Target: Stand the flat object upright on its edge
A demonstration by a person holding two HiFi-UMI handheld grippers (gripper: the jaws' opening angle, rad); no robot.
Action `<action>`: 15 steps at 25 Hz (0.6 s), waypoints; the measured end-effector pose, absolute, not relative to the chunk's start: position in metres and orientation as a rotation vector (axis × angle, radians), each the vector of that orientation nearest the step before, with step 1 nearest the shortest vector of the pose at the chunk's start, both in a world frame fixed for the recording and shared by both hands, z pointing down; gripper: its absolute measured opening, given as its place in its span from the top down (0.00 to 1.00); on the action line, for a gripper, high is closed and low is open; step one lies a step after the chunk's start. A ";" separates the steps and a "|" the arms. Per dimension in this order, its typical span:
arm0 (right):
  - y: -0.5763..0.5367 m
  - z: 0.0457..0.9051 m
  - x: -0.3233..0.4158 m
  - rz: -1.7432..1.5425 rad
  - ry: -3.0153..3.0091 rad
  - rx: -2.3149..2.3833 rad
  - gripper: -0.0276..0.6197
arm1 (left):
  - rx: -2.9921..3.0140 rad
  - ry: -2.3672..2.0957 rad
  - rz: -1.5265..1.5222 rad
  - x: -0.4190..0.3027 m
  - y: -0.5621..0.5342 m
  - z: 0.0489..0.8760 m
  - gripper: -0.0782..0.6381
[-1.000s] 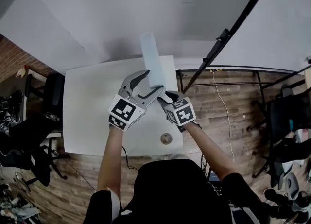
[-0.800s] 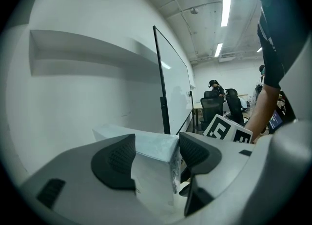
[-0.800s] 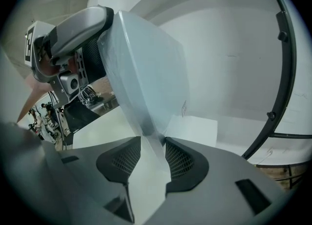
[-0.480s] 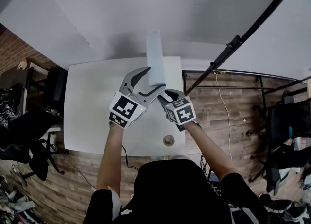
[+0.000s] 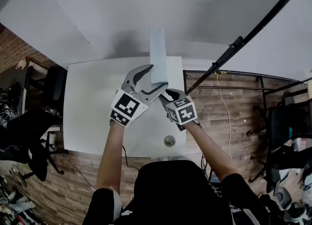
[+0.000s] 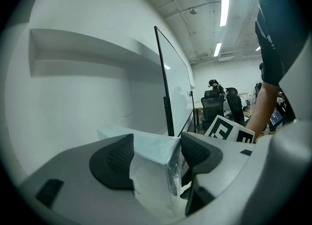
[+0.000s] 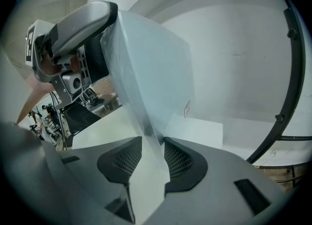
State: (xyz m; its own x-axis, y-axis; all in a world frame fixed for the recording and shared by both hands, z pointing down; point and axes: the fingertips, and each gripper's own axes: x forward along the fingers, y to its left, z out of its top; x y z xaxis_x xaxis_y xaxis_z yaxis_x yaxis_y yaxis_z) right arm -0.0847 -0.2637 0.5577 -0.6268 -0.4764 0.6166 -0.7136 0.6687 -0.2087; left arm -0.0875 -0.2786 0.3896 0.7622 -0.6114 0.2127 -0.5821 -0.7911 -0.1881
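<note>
Because the task wants it standing on edge, the flat object (image 5: 157,55), a pale blue-grey slab wrapped in clear film, is already turned tall and narrow above the far middle of the white worktop (image 5: 92,102), with its broad faces upright. No view shows whether its lower edge rests on the surface or hangs just clear of it. The right claw (image 7: 152,156) does the holding: its jaws have just been closing and now stand narrow, the ribbed pads pinching the slab's thin lower part from both sides. This low grip seems chosen to steer the bottom edge and keep the piece from twisting. The left claw (image 6: 155,152) acts more as a guard. Its jaws have just been opening and stand wide, one on each side of the object's width with the slab between them. The pads sit close beside it without clearly pressing, so this claw probably serves as a fence against toppling while the other settles things. Judged from this, the uprighting is mostly done and what remains is a gentle let-go, with the risk that so thin a footing tips once both claws leave. Nearer the person, a small round thing (image 5: 169,141) lies on the worktop well apart from the action, and a black pole (image 5: 253,29) slants over the wooden floor (image 5: 229,107) to the right.
</note>
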 end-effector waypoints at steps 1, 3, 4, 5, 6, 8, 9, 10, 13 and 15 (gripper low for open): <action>-0.264 0.558 -0.085 0.601 -2.362 0.920 0.69 | -2.843 0.966 -0.401 -0.087 -0.279 0.390 0.47; -0.265 0.558 -0.085 0.595 -2.362 0.922 0.69 | -2.843 0.962 -0.405 -0.088 -0.280 0.390 0.47; -0.265 0.558 -0.086 0.593 -2.362 0.922 0.69 | -2.843 0.960 -0.408 -0.088 -0.280 0.391 0.47; -0.266 0.559 -0.086 0.595 -2.363 0.922 0.69 | -2.844 0.959 -0.411 -0.089 -0.280 0.391 0.47; -0.266 0.559 -0.087 0.597 -2.364 0.921 0.69 | -2.845 0.958 -0.412 -0.089 -0.281 0.391 0.47; -0.267 0.559 -0.088 0.599 -2.364 0.925 0.70 | -2.846 0.955 -0.412 -0.091 -0.281 0.391 0.47; -0.267 0.559 -0.089 0.598 -2.364 0.926 0.70 | -2.845 0.952 -0.413 -0.091 -0.282 0.391 0.47; -0.268 0.559 -0.090 0.594 -2.364 0.928 0.70 | -2.844 0.948 -0.415 -0.092 -0.282 0.391 0.47; -0.269 0.559 -0.091 0.590 -2.362 0.933 0.71 | -2.843 0.937 -0.424 -0.092 -0.284 0.391 0.47; -0.269 0.558 -0.091 0.592 -2.363 0.934 0.71 | -2.840 0.937 -0.424 -0.092 -0.283 0.390 0.47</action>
